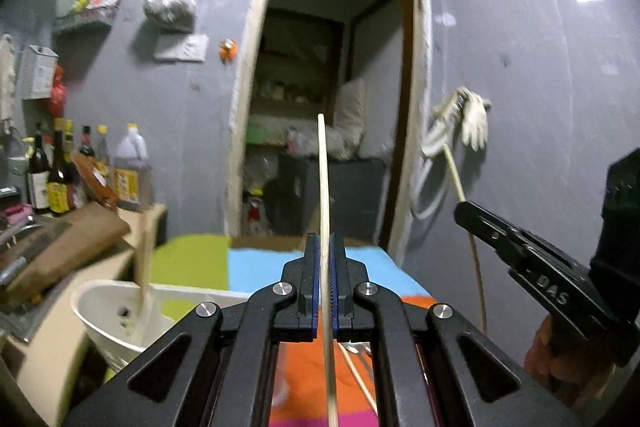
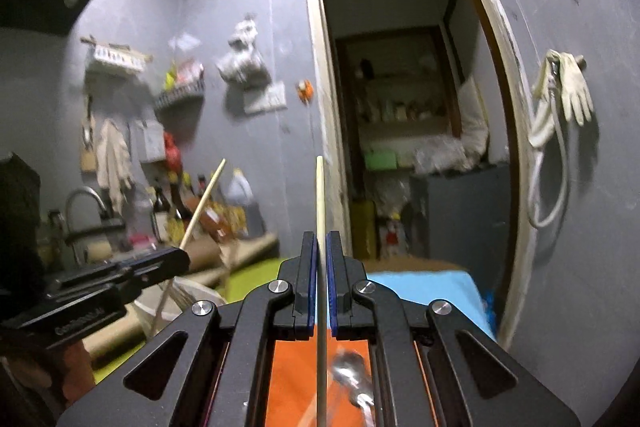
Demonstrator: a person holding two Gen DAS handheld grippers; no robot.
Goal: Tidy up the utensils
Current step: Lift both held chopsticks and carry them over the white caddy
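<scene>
The left gripper (image 1: 325, 239) is clamped on a pale wooden chopstick (image 1: 325, 187), which rises upright between the blue pads and runs down past the bottom edge of the left wrist view, so its lower end is cut off. The right gripper (image 2: 320, 239) is likewise closed on a second chopstick (image 2: 320, 207), held upright with its lower end out of frame too. In the left wrist view the right gripper (image 1: 464, 209) shows at the right edge, side on, its own chopstick slanting above and below it; a hand (image 1: 560, 359) holding it is partly hidden by the black body. Beneath the left gripper, more chopsticks (image 1: 358, 379) lie on a multicoloured cloth (image 1: 256, 267), only glimpsed through the frame. A blurred metal spoon (image 2: 352, 375) lies on the orange part below the right gripper. To the left stands a white container (image 1: 116, 311) holding one upright stick, its other contents unclear. Bottles (image 1: 80, 171) crowd the counter behind, blurred.
</scene>
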